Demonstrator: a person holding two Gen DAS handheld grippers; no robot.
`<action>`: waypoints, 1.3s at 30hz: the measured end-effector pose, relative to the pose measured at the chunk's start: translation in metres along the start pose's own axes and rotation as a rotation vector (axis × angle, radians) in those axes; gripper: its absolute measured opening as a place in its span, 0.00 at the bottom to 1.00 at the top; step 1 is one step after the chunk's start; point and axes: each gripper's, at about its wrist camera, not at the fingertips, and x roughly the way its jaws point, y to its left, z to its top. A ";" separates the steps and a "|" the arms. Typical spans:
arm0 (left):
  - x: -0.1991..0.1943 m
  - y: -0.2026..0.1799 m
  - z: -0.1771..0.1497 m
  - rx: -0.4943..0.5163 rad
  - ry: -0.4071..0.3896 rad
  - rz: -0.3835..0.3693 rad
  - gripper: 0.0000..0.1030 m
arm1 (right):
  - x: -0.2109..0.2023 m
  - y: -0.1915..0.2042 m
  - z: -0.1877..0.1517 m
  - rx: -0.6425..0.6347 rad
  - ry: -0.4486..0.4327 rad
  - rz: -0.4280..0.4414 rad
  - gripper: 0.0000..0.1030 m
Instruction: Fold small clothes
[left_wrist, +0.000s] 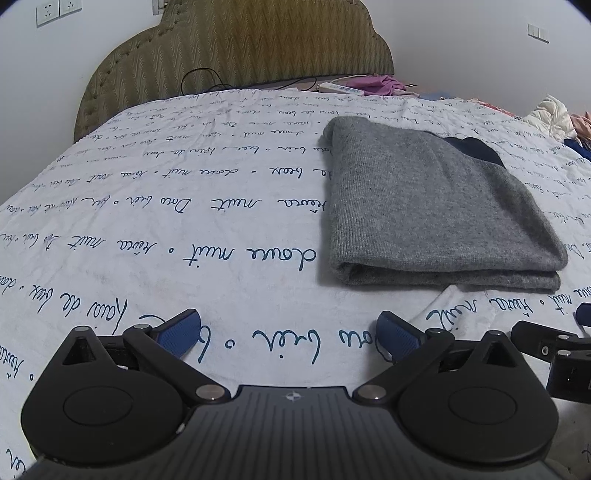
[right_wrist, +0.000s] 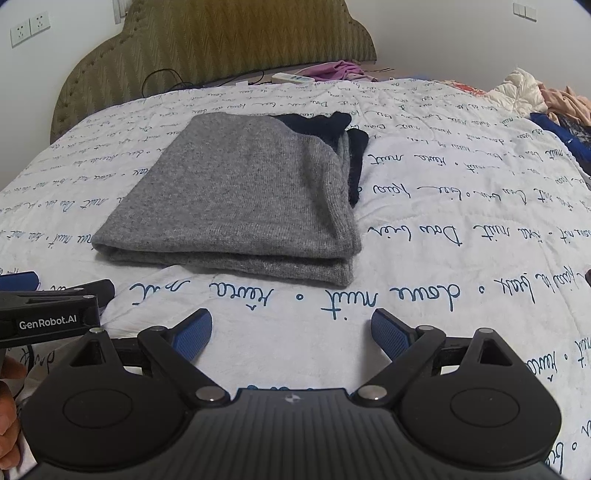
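The left gripper (left_wrist: 290, 334) has its 2 blue-padded fingers (left_wrist: 177, 336) spread wide, with nothing between them; they hang just above the white bedspread (left_wrist: 184, 192) printed with blue script, and whether the tips touch the cloth cannot be told. The right gripper (right_wrist: 291, 332) is the same: 2 fingers (right_wrist: 194, 334) wide apart, empty, low over the bedspread.

1 grey knitted garment (left_wrist: 436, 206) lies folded flat on the bed, beyond both grippers and apart from them. In the left wrist view it sits to the far right; in the right wrist view it sits to the far left, its folded edge nearest the camera. A dark navy part (right_wrist: 332, 129) shows at its far right corner.

The 2 grippers are side by side: the right one shows at the right edge of the left view, and the left one, marked GenRobot.AI, at the left edge of the right view, with part of a hand (right_wrist: 9, 413) below it.

At the far end stands 1 padded headboard (left_wrist: 240, 55). Near it lie 1 white power strip (right_wrist: 293, 78) and a pink cloth (right_wrist: 338, 70). More crumpled clothes (right_wrist: 535, 92) lie at the far right.
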 end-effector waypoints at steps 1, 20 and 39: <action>0.000 0.000 0.000 0.001 -0.001 0.001 1.00 | 0.000 0.000 0.000 -0.002 -0.001 -0.001 0.91; 0.001 -0.002 -0.003 0.016 -0.004 0.012 1.00 | 0.005 0.001 0.000 -0.013 -0.008 -0.032 0.95; 0.003 -0.002 -0.003 0.009 0.009 0.011 1.00 | 0.010 0.001 0.000 -0.003 0.005 -0.039 0.98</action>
